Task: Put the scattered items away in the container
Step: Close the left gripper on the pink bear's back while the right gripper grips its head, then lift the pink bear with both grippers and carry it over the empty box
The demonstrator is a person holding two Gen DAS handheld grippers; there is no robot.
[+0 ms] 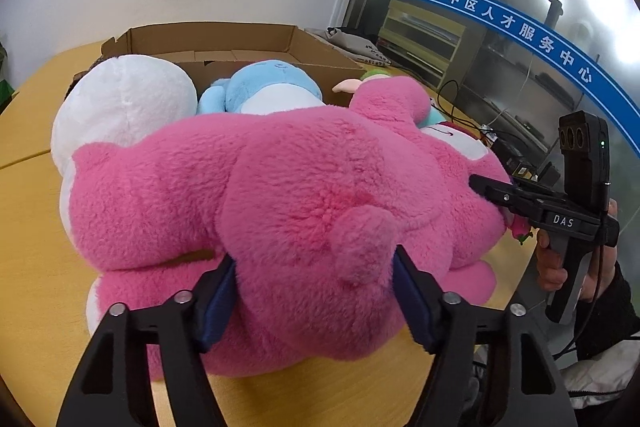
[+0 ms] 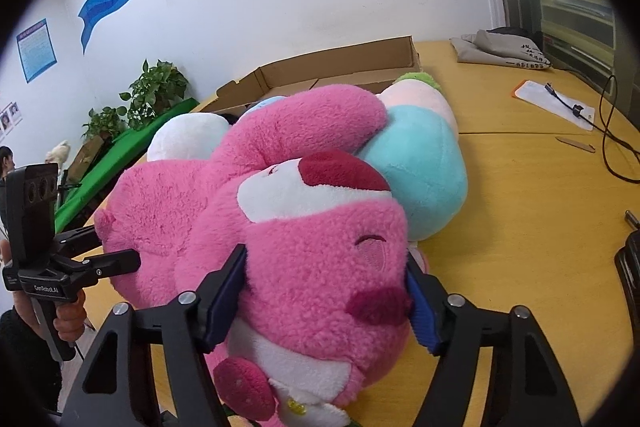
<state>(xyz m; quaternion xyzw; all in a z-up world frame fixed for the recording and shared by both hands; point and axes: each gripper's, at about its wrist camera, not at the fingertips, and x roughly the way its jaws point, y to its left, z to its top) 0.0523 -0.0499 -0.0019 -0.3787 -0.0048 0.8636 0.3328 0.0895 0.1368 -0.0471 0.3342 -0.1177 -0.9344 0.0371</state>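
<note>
- Near the front edge of the worktop (image 2: 520,195), the pink plush bear (image 1: 280,195) lies on its side, just short of the cardboard box (image 1: 224,43) standing toward the far edge.
- Your left gripper (image 1: 314,301) has its jaws closed around the bear's rear end, below the tail; your right gripper (image 2: 324,299) has its jaws closed on the bear's head. Both sets of pads press into pile only — judged a soft hold that may slip under load.
- Risk: uneven lift. If one hand rises ahead of the other, the bear is likely to twist and pull free of the lower grip.
- Risk: collision. A white plush (image 1: 120,103) and a blue plush (image 1: 272,87) sit at the box's near wall, and a teal-and-pink plush (image 2: 416,155) touches the bear's raised arm. Dragging rather than lifting would probably push these about.
- Risk: fit. The box already looks partly filled — the bear may perch on the near wall and tip back onto the worktop.
- Keep clear of the cable (image 2: 608,131) toward the right edge.
</note>
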